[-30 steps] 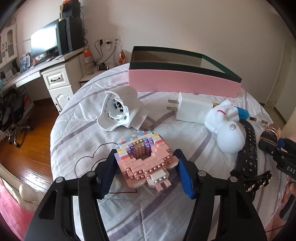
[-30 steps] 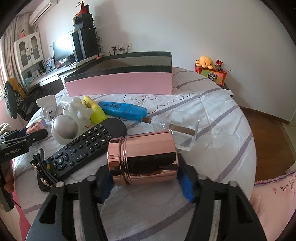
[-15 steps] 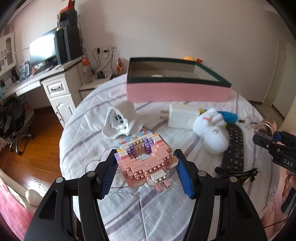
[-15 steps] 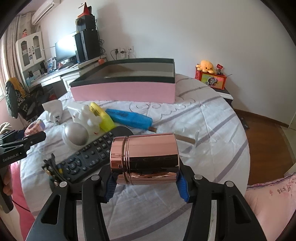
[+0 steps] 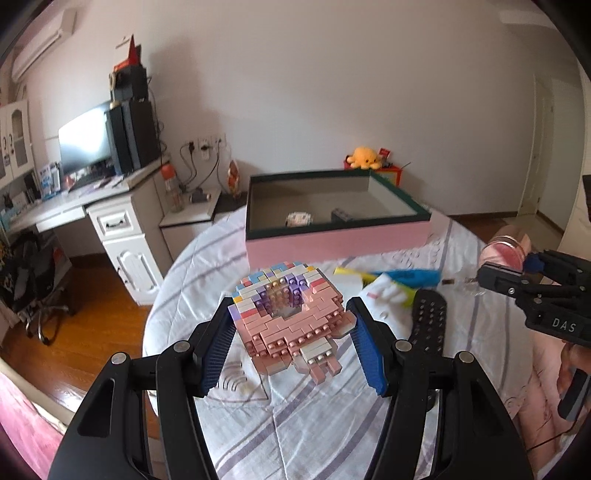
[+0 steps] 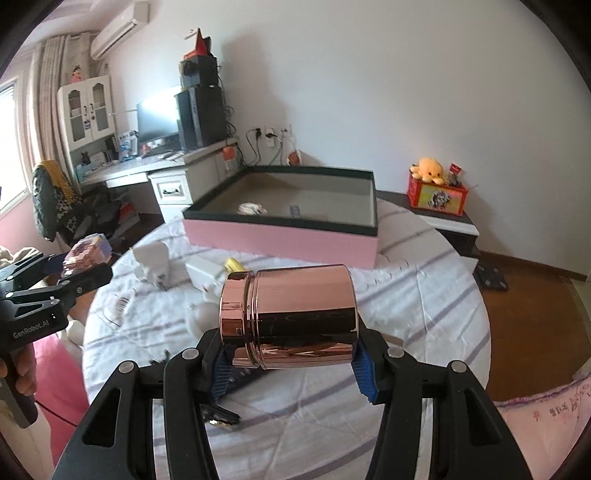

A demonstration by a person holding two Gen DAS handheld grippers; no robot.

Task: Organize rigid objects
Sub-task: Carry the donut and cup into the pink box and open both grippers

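Setting: home bedroom. Round bed (image 6: pixel 424 295) with striped white quilt — wood floor (image 5: pixel 85 332) around it. White desk (image 6: pixel 162 173) carries a monitor (image 6: pixel 157 120) and speakers; wall air conditioner (image 6: pixel 118 29) above curtains — plush octopus (image 6: pixel 428 168) on a side cabinet.
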